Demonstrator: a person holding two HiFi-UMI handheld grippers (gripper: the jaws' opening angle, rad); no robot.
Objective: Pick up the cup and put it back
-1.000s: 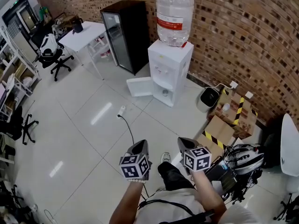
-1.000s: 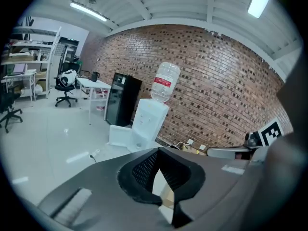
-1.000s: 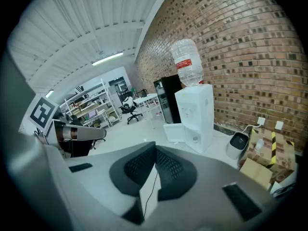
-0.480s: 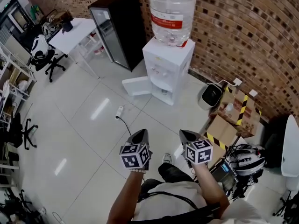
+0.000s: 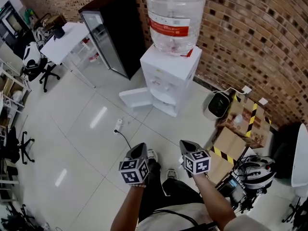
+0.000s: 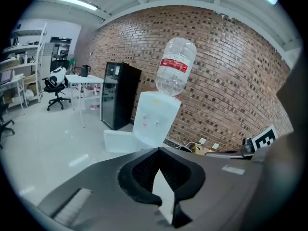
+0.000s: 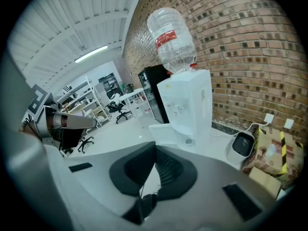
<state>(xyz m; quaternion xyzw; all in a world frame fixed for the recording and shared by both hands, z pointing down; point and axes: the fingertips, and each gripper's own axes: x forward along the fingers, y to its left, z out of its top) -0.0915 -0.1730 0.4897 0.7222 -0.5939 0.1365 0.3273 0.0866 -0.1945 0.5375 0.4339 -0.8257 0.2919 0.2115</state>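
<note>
Both grippers have moved in on the water dispenser since a second ago, and it looks a lot bigger and nearer in the head view now. Cup-wise, all I can make out is a small round thing in the dispenser's recess under the taps. Can't say for sure it's the cup. Over the white floor, the left gripper and right gripper hang side by side, well short of the dispenser. Both have jaws together with nothing between them. 1 big bottle sits upside down on top of the dispenser. A black fridge stands to its left, with a brick wall behind and cardboard boxes on the right.
</note>
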